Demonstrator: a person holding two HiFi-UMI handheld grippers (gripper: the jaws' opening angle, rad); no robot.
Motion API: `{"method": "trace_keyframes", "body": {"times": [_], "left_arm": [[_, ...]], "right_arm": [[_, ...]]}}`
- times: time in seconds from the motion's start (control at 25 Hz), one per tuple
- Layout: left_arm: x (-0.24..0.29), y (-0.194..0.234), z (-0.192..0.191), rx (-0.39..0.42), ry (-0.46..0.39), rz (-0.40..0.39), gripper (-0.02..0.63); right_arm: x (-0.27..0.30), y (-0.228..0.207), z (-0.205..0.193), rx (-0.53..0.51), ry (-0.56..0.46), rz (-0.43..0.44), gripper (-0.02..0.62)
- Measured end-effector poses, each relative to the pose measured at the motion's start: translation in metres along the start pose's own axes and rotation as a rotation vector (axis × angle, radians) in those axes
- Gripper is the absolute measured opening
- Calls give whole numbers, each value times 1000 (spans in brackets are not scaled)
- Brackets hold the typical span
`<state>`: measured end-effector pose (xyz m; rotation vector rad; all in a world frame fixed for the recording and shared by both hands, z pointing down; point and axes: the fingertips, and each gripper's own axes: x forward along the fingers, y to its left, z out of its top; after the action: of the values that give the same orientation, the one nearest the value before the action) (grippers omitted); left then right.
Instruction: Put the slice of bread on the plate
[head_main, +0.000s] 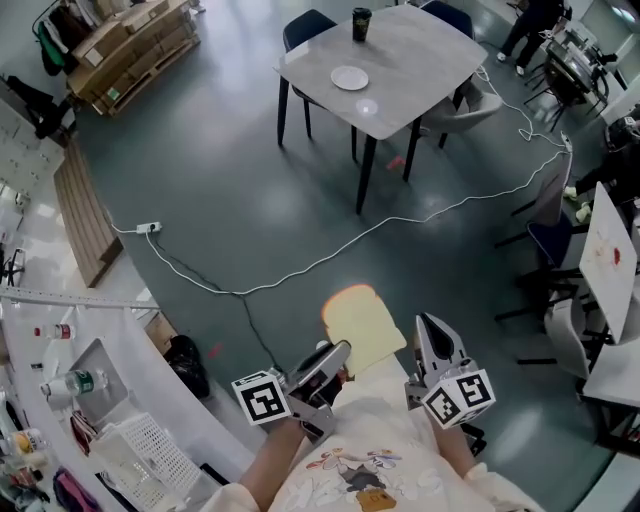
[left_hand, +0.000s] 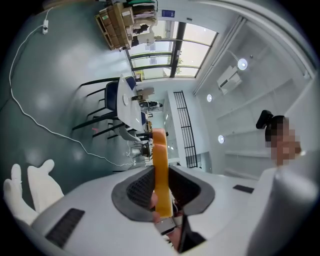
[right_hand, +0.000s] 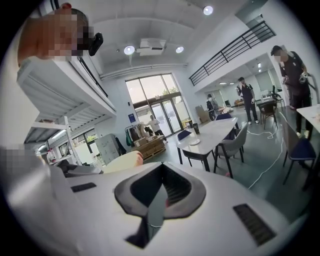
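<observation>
It was a big open room with a grey-green floor (head_main: 230, 190) and a white cable (head_main: 330, 250) trailing across it. The slice of bread (head_main: 362, 325) was up in the air over that floor, close in front of the person and well apart from the table (head_main: 410, 70). The left gripper (head_main: 330, 362) had its jaws closed on the slice's near edge. In the left gripper view the bread (left_hand: 160, 165) stood edge-on, pinched between the two dark pads. Just beside it the right gripper (head_main: 432, 335) hung with its jaws pressed together and nothing between them, the slice lying off to its left side. The right gripper view showed the same closed jaws, with a pale corner of the bread (right_hand: 122, 161) past them.

Across the room the small white plate (head_main: 349, 77) sat bare on the grey table, a dark cup (head_main: 361, 22) standing near it toward the far edge. Dark chairs (head_main: 305, 25) stood around the table, and a pallet of boxes (head_main: 135, 45) sat by the wall.
</observation>
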<state>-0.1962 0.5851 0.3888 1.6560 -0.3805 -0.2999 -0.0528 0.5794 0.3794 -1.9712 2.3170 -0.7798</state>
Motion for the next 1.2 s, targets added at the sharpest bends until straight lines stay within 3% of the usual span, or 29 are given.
{"method": "trace_keyframes", "body": {"times": [0.4, 0.6, 0.96, 1.2], "left_arm": [[52, -9, 38, 37, 52, -24, 94], [91, -3, 62, -69, 55, -9, 94], [180, -22, 111, -17, 64, -62, 94], [228, -9, 115, -48, 64, -60, 94]], "right_arm": [[43, -31, 32, 60, -51, -23, 6], [75, -56, 67, 63, -104, -19, 6], [120, -109, 123, 65, -169, -9, 6], [142, -150, 128, 97, -157, 2, 6]]}}
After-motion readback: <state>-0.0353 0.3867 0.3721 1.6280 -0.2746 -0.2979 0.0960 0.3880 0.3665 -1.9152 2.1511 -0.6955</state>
